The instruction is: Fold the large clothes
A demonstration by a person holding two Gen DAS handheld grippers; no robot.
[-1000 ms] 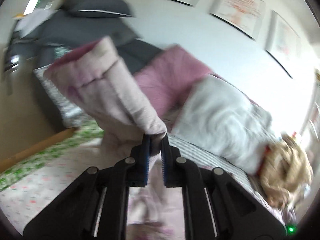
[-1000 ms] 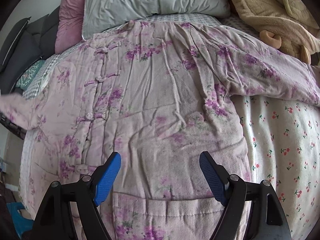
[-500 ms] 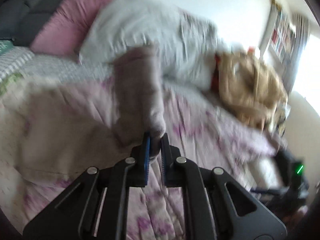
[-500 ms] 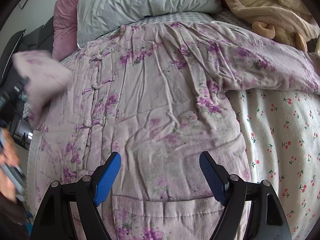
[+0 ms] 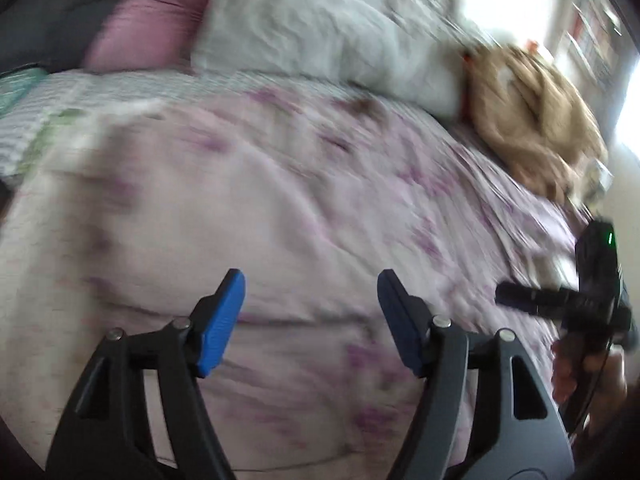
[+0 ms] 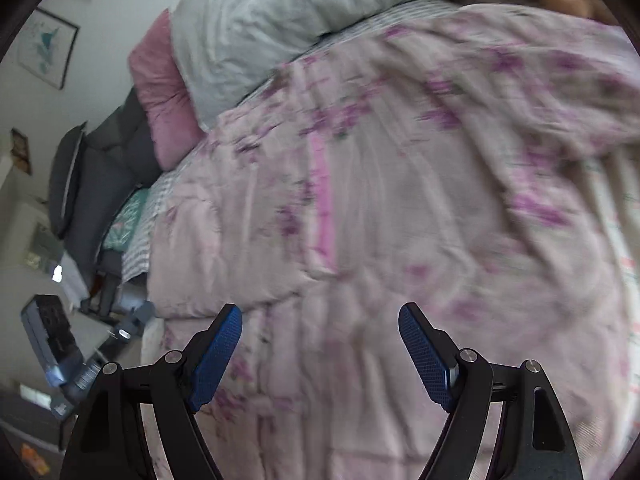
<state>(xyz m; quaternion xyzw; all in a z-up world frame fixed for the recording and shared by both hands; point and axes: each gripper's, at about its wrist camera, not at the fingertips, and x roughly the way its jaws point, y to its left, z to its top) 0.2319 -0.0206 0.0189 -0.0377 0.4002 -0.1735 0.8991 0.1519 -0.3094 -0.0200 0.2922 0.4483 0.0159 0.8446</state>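
A large pale pink quilted jacket with purple flowers [image 5: 304,208] lies spread on the bed, and it fills the right wrist view [image 6: 400,208] too. Its left side is folded over the body, plain lining up [image 5: 132,216]. My left gripper [image 5: 310,316] is open and empty just above the folded part. My right gripper [image 6: 320,350] is open and empty above the jacket's lower part. The right gripper also shows at the right edge of the left wrist view [image 5: 576,300]. Both views are motion-blurred.
A grey-white pillow [image 5: 332,20] and a pink pillow [image 5: 148,12] lie at the bed's head. A tan fleece garment [image 5: 536,120] lies at the far right. A dark chair [image 6: 104,168] and clutter stand beside the bed. The cherry-print sheet [image 6: 624,248] shows at the right.
My left gripper carried the jacket's sleeve across over the body, then opened and let it go. The right gripper stayed open and shifted its view leftward over the jacket.
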